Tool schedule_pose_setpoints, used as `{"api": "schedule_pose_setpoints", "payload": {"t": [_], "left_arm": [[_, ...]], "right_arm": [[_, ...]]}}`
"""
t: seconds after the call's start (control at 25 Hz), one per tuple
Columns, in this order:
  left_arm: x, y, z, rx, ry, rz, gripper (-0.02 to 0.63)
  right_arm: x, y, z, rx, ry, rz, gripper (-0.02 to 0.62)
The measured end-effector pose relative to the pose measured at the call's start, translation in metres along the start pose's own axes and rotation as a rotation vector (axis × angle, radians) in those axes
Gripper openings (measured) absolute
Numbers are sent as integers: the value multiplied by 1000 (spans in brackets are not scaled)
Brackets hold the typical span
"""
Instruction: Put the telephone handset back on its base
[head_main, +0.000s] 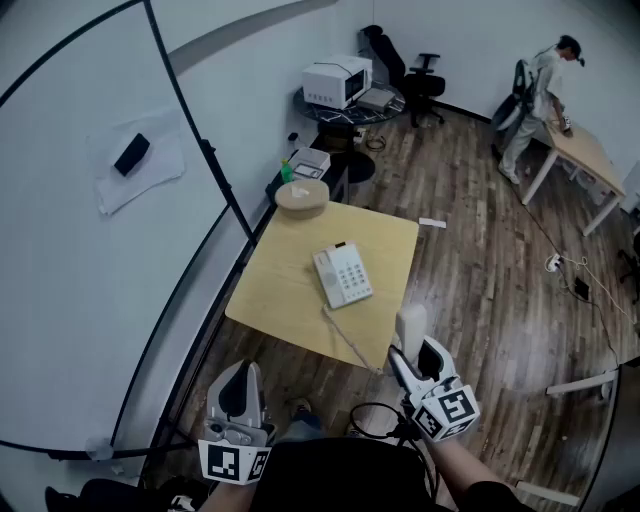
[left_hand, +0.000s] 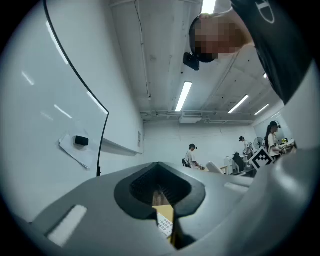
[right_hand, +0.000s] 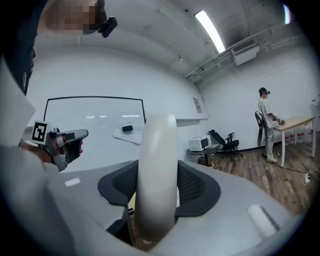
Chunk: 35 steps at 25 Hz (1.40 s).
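At lower right of the head view, the right gripper (head_main: 418, 352) clamps the handset (head_main: 410, 326) upright, short of the base (head_main: 342, 275) at mid-frame. It should probably be tilted flat and lined up over the cradle, keeping the cord (head_main: 345, 335) slack. The left gripper (head_main: 238, 385), at lower left, is closed on nothing.

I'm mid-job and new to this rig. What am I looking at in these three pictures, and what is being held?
There is no robot arm here: a person holds a two-jaw gripper in each hand. The head view looks down from a camera on the person's head at a wooden table. The telephone base sits on the table, and its coiled cord trails toward the person. The other two pictures come from cameras riding on the grippers, each looking along its own jaws. The right gripper is closed on the cream telephone handset, which is off the base. The left gripper has its jaws together with nothing between them.
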<state>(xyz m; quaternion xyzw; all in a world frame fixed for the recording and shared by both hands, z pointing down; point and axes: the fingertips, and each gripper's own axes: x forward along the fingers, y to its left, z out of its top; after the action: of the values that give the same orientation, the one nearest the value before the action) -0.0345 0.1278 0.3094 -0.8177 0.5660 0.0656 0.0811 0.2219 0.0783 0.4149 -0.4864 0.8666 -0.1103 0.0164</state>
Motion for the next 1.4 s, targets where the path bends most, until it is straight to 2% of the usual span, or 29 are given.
{"api": "schedule_pose_setpoints", "payload": {"t": [0.16,0.4,0.52,1.04,1.4], "left_arm": [[-19,-26,9,-14,-3,-3,0],[-34,-35,14,-47,-27,-22,0],[-40,-32,17,-59,-36,-39,0],[-41,1,15,-94,-53,-67,0],[-40,3,14,-105,-61,-89,0]], "right_arm": [[-23,10,6,-18,-3,9,224],[-29,29,10,-8,11,15,224],[-30,37,14,33,9,5,224],[-16,60,25,-14,5,-43,224],[-23,66,33,-51,-19,-75,223]]}}
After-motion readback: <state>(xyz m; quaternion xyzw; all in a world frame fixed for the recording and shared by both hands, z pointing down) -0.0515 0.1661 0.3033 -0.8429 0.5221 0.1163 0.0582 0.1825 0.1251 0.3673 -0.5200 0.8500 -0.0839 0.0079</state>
